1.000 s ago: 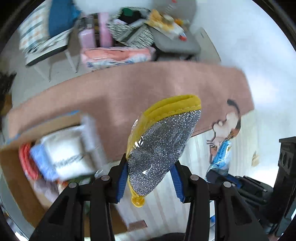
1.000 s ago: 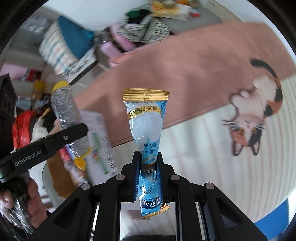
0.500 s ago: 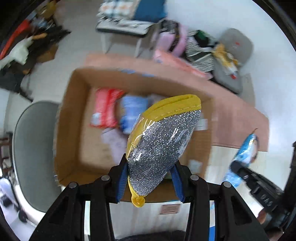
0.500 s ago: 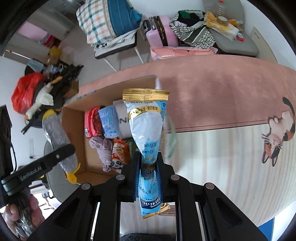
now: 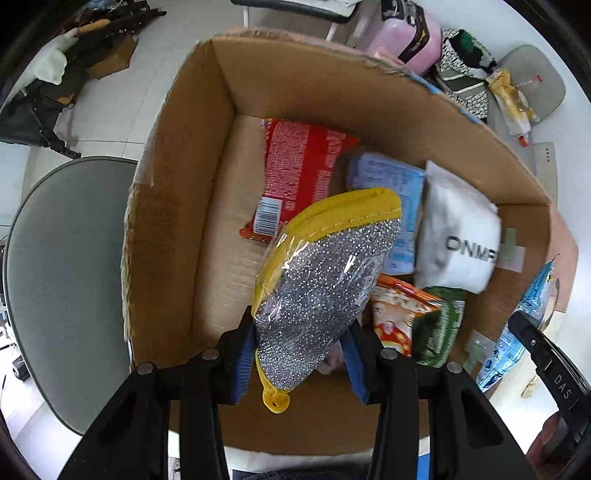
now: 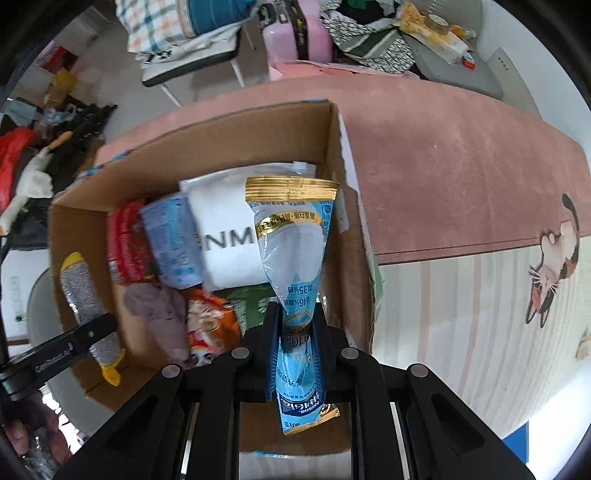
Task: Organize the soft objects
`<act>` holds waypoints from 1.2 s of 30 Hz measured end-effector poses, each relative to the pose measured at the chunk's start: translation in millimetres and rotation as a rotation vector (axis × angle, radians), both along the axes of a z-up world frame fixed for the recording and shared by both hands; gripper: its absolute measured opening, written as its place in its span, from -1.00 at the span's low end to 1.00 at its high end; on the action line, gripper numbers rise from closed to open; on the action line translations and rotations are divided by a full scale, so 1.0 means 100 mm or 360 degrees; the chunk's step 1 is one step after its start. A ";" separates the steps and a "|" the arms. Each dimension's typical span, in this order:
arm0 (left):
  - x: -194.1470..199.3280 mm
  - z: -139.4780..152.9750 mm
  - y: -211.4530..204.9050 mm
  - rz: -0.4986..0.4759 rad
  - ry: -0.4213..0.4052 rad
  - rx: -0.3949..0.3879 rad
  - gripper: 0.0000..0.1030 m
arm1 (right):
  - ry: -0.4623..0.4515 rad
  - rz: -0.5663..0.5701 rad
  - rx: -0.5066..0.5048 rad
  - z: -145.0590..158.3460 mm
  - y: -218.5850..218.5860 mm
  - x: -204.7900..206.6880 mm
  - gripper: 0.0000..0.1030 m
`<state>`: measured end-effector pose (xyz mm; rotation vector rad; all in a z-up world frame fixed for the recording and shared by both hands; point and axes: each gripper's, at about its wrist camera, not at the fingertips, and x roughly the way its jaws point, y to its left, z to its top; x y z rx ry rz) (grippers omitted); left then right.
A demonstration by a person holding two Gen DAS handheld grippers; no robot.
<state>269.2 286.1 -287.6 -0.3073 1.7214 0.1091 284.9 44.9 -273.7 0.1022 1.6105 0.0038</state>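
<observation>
My left gripper (image 5: 300, 360) is shut on a silver glitter pad with a yellow edge (image 5: 325, 280), wrapped in clear film, and holds it over the open cardboard box (image 5: 207, 155). The pad also shows in the right wrist view (image 6: 83, 295). My right gripper (image 6: 295, 332) is shut on a light-blue sachet with a gold top (image 6: 295, 251), held above the box's (image 6: 347, 258) right side. The sachet shows at the right edge of the left wrist view (image 5: 524, 317). In the box lie a red packet (image 5: 299, 173), a blue packet (image 5: 399, 192), a white pouch (image 5: 458, 240) and an orange snack bag (image 5: 395, 317).
The box sits at the left end of a table with a pink mat (image 6: 461, 166) and a striped cat-print mat (image 6: 480, 314). A grey chair (image 5: 62, 277) stands left of the box. Chairs, a pink suitcase (image 6: 295, 33) and clutter stand behind.
Both grippers have swung left from the pink mat to over the box and come closer to it. Each still holds its object.
</observation>
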 end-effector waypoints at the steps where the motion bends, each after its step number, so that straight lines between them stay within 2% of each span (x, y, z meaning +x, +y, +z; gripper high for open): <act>1: 0.02 -0.02 0.00 -0.0013 0.0019 -0.0004 -0.15 | 0.0012 0.0001 -0.0019 -0.03 0.00 0.01 -0.66; 3: 0.03 -0.05 0.01 -0.0003 0.0053 -0.0002 -0.13 | 0.0019 -0.0014 -0.0035 -0.06 -0.02 0.03 -0.62; 5: 0.03 -0.05 0.04 0.0017 0.0053 -0.0027 -0.07 | 0.0021 -0.0018 -0.0055 -0.06 -0.03 0.04 -0.44; 7: 0.03 -0.03 0.04 0.0011 0.0032 -0.0023 0.12 | 0.0013 -0.0013 -0.0039 -0.02 -0.03 0.04 0.26; 9: 0.02 0.00 0.05 -0.0014 0.0014 -0.0007 0.26 | 0.0011 0.0002 -0.0021 0.00 -0.02 0.03 0.34; 11: 0.00 0.06 0.05 -0.0023 -0.0009 -0.0032 0.44 | -0.0018 0.0030 -0.0040 0.06 0.02 0.02 0.52; 12: -0.01 0.09 0.05 -0.0028 -0.0021 -0.0019 0.65 | -0.0024 0.0035 -0.0032 0.07 0.03 0.01 0.68; 13: -0.04 0.13 0.04 -0.0043 -0.0040 0.0001 0.83 | -0.0032 0.0038 -0.0018 0.09 0.04 0.00 0.75; 14: -0.06 0.17 0.04 -0.0059 -0.0055 0.0017 0.87 | -0.0036 0.0048 -0.0001 0.11 0.05 -0.02 0.79; 16: -0.11 0.23 0.02 -0.0079 -0.0086 0.0052 0.88 | -0.0026 0.0073 0.0014 0.13 0.09 -0.05 1.00; 20: -0.23 0.34 -0.03 -0.0088 -0.0136 0.0062 0.89 | -0.0032 0.0106 0.0014 0.15 0.12 -0.13 1.00; 28: -0.33 0.43 -0.22 -0.0116 -0.0236 0.0158 0.90 | -0.0069 0.0134 -0.0006 0.20 0.10 -0.36 1.00; 31: -0.37 0.50 -0.29 -0.0113 -0.0277 0.0193 0.90 | -0.0106 0.0128 -0.0010 0.28 0.05 -0.45 1.00; 36: -0.57 0.80 -0.42 -0.0119 -0.0386 0.0254 0.90 | -0.0227 0.0144 -0.0043 0.56 -0.01 -0.64 1.00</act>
